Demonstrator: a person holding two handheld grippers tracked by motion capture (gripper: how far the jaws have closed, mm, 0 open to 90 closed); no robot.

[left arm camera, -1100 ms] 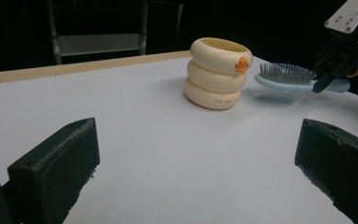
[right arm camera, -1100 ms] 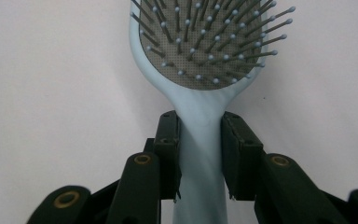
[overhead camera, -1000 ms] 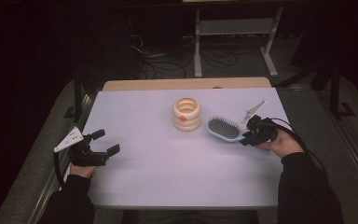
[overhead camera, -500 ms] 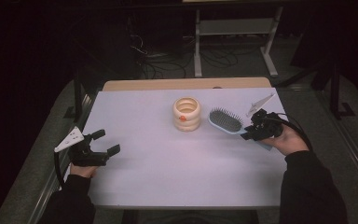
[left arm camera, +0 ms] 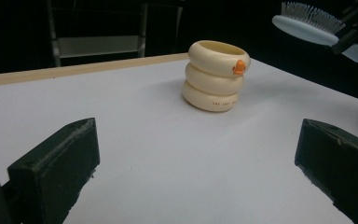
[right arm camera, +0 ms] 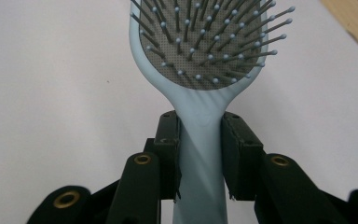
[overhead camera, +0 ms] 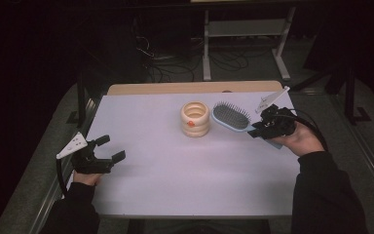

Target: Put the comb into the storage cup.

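Observation:
A light-blue hairbrush (overhead camera: pixel 231 117) with grey bristles (right arm camera: pixel 205 37) hangs above the white table (overhead camera: pixel 185 175), bristles up. My right gripper (overhead camera: pixel 257 130) is shut on its handle (right arm camera: pixel 200 135), just behind the head. A cream ringed cup (overhead camera: pixel 195 118) with an orange dot stands upright at the table's middle back; it also appears ahead in the left gripper view (left arm camera: pixel 216 74). The brush head (left arm camera: pixel 307 25) floats to the cup's right, a little apart from it. My left gripper (overhead camera: pixel 110 148) rests open near the table's left edge, nothing between its jaws.
A wooden strip (overhead camera: pixel 190 87) runs along the table's far edge. Behind it in the dark stand a metal rack (overhead camera: pixel 243 44) and loose cables (overhead camera: pixel 165 63) on the floor. Bare white surface lies between my left gripper and the cup.
My right gripper has lifted the hairbrush off the table and carried it up and slightly right. The left gripper and the cup have stayed put.

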